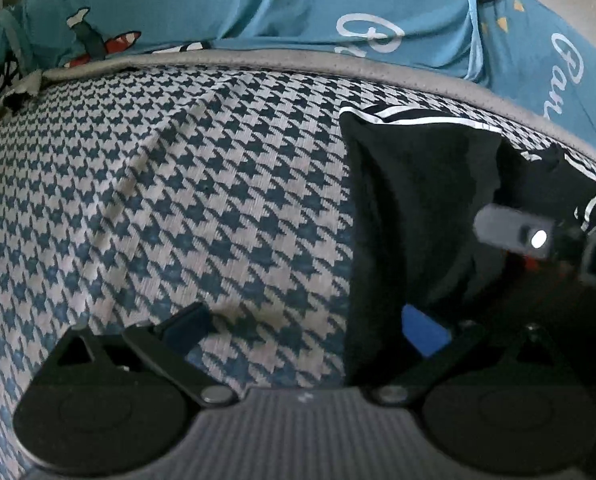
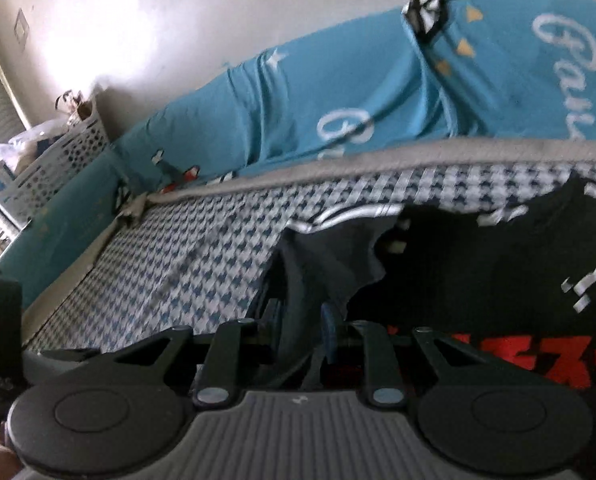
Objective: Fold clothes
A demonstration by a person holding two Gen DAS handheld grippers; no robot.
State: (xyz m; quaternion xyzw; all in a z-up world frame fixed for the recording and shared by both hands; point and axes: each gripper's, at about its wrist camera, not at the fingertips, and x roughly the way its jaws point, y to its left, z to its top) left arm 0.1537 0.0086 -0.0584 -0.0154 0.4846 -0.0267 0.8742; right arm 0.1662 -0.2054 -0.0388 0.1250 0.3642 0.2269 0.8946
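Note:
A black garment (image 1: 418, 184) with white stripes lies on the houndstooth mat (image 1: 169, 184) at the right. My left gripper (image 1: 306, 328) is open, its left pad over bare mat and its right blue pad at the garment's edge. The right gripper's body (image 1: 518, 232) shows over the garment in the left wrist view. In the right wrist view the garment (image 2: 478, 264) has red print near the bottom. My right gripper (image 2: 302, 320) is shut on a dark fold of the garment, lifted between the blue pads.
A grey border (image 1: 298, 58) edges the mat (image 2: 201, 240). Behind it lies teal bedding (image 1: 257, 0) with white script, which also shows in the right wrist view (image 2: 338, 92). A white perforated basket (image 2: 53, 168) stands at the far left by the wall.

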